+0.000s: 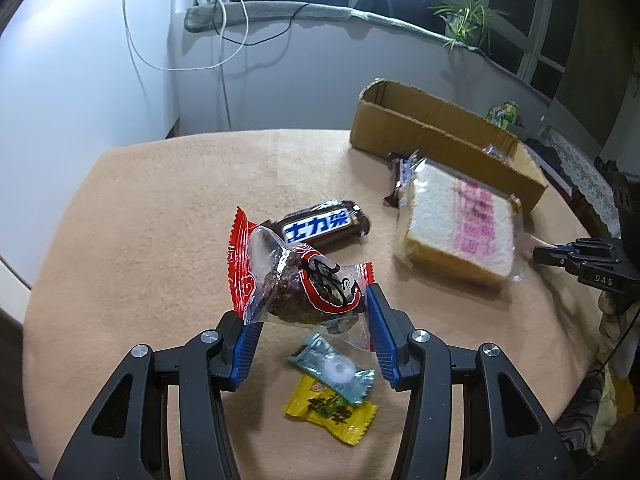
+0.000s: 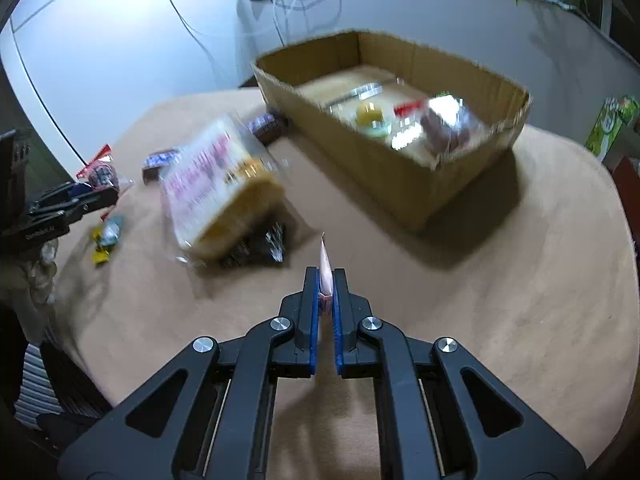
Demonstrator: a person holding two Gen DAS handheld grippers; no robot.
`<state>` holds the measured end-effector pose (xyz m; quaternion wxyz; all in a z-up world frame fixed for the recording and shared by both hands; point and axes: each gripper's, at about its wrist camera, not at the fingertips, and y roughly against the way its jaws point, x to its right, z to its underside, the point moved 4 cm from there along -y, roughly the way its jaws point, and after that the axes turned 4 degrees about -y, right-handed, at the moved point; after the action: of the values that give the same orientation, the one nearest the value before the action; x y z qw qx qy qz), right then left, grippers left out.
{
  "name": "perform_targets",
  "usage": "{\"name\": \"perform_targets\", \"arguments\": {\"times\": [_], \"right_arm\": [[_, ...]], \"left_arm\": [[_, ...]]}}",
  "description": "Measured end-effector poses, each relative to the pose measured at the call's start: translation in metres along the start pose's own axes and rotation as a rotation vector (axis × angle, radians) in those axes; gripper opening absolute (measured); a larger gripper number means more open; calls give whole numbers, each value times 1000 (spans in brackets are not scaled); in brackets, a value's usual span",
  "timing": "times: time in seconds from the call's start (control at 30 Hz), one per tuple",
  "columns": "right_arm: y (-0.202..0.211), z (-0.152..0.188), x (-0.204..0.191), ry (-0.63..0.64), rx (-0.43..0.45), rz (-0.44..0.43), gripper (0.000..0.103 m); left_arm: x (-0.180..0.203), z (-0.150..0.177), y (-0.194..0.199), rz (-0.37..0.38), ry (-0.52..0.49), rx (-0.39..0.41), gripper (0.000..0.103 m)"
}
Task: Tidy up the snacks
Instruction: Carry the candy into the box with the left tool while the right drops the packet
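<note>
Snacks lie scattered on the tabletop [image 1: 160,208] short of the cardboard box [image 2: 400,168], which already holds a few. The left gripper [image 1: 308,332] has its jaws partly open, clamped on a clear red-edged packet [image 1: 296,284] raised above the cloth; gripped by crinkly film, it could slide out on the way to the box. The right gripper [image 2: 326,284] is shut tight on a thin pinkish wrapper [image 2: 325,264], a sliver of a hold that could tear free. Only the right wrist view shows the box's contents; only the left shows the two sweets [image 1: 332,388] under its jaws.
</note>
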<state>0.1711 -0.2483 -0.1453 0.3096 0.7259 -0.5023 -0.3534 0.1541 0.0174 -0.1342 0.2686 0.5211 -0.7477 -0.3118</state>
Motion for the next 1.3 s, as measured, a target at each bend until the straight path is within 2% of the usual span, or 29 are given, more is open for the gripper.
{"name": "perform_targets", "arguments": {"times": [0.3,0.57,1.03,1.3], "right_arm": [[41,-39,-1,31,106,8,6],[46,-75,11,41,140,49,6],[22,-133,36,32,148,82,6],[-12,-160,46,16,111,82,6]], "left_arm": [[11,-32,15,37,-4,58,49],[34,-67,7,80,-26,100,49],[62,-137,-29,134,-57,118,49],[72,-159,-65,145,-60,72,49]]}}
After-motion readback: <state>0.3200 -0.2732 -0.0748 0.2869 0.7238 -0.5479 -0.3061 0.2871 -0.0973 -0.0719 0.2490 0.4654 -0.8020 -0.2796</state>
